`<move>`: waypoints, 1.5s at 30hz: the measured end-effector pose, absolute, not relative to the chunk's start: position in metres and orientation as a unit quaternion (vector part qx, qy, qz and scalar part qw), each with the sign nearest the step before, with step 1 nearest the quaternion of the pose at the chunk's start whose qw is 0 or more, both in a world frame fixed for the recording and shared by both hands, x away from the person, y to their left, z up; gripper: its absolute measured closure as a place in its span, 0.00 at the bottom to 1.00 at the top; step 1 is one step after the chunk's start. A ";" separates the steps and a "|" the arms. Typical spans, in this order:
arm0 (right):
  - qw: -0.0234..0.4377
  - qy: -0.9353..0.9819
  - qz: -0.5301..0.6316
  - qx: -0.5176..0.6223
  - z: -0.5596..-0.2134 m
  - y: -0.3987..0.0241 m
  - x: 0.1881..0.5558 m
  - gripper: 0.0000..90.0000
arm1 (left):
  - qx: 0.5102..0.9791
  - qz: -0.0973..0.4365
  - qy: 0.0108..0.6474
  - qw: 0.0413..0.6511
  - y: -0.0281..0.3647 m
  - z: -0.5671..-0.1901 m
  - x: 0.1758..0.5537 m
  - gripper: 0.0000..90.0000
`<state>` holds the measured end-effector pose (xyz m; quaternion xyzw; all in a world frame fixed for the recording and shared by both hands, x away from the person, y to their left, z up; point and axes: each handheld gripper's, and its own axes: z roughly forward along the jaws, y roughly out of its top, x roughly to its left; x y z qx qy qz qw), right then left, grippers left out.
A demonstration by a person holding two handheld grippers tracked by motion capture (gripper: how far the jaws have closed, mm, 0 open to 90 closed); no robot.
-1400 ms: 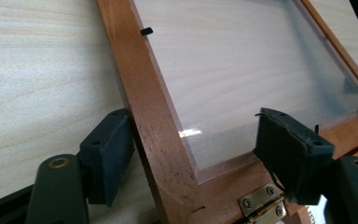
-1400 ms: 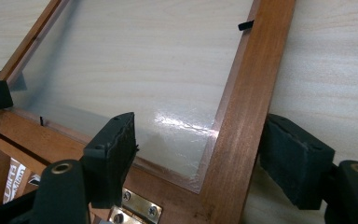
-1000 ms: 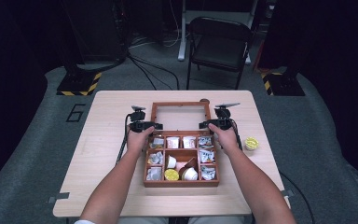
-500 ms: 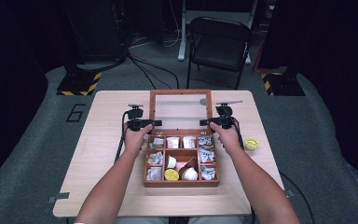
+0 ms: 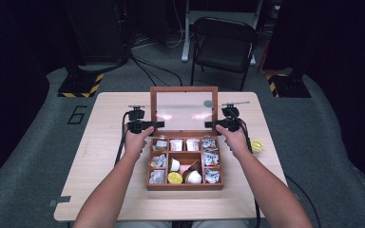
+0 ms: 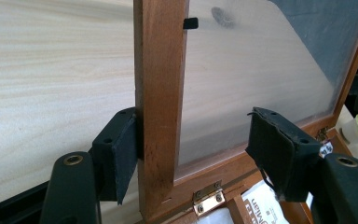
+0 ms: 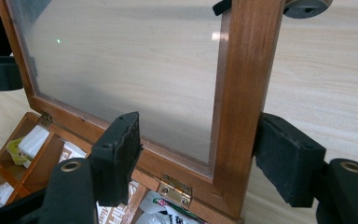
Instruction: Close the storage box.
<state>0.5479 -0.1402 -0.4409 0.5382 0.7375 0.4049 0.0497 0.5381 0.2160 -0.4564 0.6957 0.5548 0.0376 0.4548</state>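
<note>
Two tools on one lid here. A second ago the glass lid [image 5: 184, 90] was only partway up; now it's swung up until it stands near enough upright over the back of the wooden box [image 5: 185, 186]. So the opening is basically done, I'd say, and what's left is letting it rest without it dropping back.

The left tool [image 5: 159, 125] straddles the lid's left side rail. From its own camera, one pad sits against the outer edge of the wood and the other hangs clear over the glass, so it's open, not clamping. The right tool [image 5: 210, 125] has just been closing its jaws a bit around the right rail. One pad is at the outer edge, the other is still off the glass, so I'd call that open too.

The box sits mid-worktop [image 5: 109, 190], a little nearer the front edge, with its hinges [image 7: 174, 192] on the far side. The compartments hold paper sachets [image 5: 210, 159] and small tubs, one with a yellow top [image 5: 174, 178].

A little yellow cup [image 5: 256, 145] sits out by the worktop's right edge, just beside the right wrist, so an elbow swing could knock it. There's a folding chair [image 5: 223, 47] beyond the far edge, well out of the way. Nothing sits behind the lid to block it.
</note>
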 end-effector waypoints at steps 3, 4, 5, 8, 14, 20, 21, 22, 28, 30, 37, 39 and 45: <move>0.056 0.745 0.404 0.528 -0.439 -0.141 0.546 0.37 | 0.699 0.042 0.547 0.458 0.216 -0.455 0.537 0.38; 0.056 0.745 0.404 0.527 -0.438 -0.141 0.545 0.37 | 0.702 0.043 0.544 0.457 0.216 -0.455 0.536 0.38; 0.059 0.748 0.404 0.524 -0.438 -0.141 0.545 0.37 | 0.705 0.044 0.541 0.456 0.217 -0.454 0.536 0.38; 0.061 0.748 0.404 0.522 -0.436 -0.141 0.543 0.37 | 0.703 0.042 0.540 0.460 0.217 -0.453 0.535 0.38; 0.063 0.753 0.405 0.514 -0.431 -0.141 0.538 0.37 | 0.697 0.042 0.533 0.478 0.220 -0.443 0.531 0.40; 0.068 0.747 0.422 0.509 -0.423 -0.144 0.533 0.39 | 0.697 0.047 0.523 0.488 0.222 -0.433 0.525 0.41; 0.067 0.744 0.425 0.511 -0.421 -0.144 0.532 0.39 | 0.697 0.048 0.521 0.489 0.222 -0.432 0.524 0.41; 0.068 0.745 0.426 0.509 -0.420 -0.145 0.531 0.40 | 0.701 0.050 0.516 0.490 0.223 -0.430 0.523 0.41; 0.071 0.745 0.440 0.496 -0.403 -0.146 0.522 0.42 | 0.699 0.056 0.497 0.511 0.226 -0.417 0.514 0.42; 0.070 0.746 0.445 0.491 -0.397 -0.146 0.519 0.42 | 0.702 0.058 0.490 0.513 0.226 -0.413 0.510 0.42; 0.077 0.753 0.444 0.480 -0.394 -0.146 0.508 0.42 | 0.721 0.058 0.473 0.503 0.226 -0.406 0.500 0.40; 0.078 0.754 0.446 0.477 -0.393 -0.147 0.504 0.42 | 0.725 0.061 0.464 0.505 0.227 -0.403 0.497 0.40; 0.076 0.751 0.462 0.466 -0.388 -0.152 0.498 0.43 | 0.717 0.062 0.454 0.525 0.234 -0.394 0.489 0.40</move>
